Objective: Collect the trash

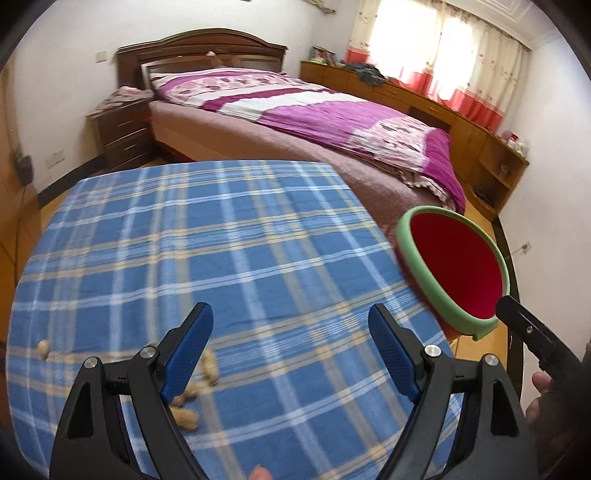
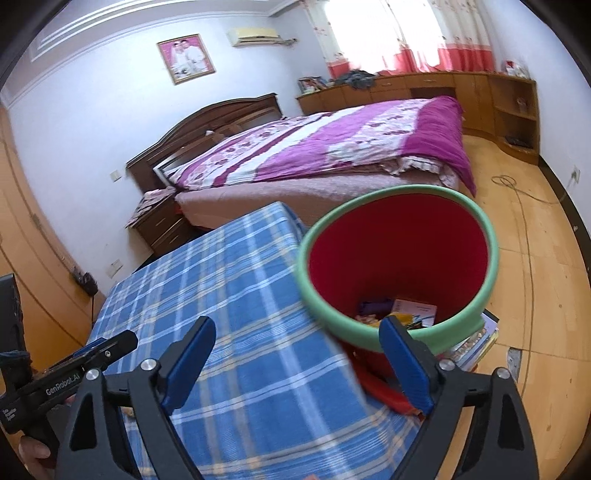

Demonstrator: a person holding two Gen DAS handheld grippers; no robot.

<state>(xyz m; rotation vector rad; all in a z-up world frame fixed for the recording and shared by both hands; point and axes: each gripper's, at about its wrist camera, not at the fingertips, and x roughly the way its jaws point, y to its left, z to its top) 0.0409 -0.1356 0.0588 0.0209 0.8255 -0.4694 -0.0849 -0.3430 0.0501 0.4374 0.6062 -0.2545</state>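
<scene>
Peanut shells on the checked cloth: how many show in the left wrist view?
4, possibly more. One lone peanut shell lies at the cloth's left edge. Three shells cluster by the left gripper's left finger, which may hide others.

A bedroom with pale walls was shown. A bed with a dark wooden headboard was covered by a purple and white quilt. A dark nightstand was placed at its left. Low wooden cabinets were ranged along the far right wall under a bright window hung with white and red curtains. A framed portrait and an air conditioner were mounted high. The floor was laid in orange-brown wood.
</scene>
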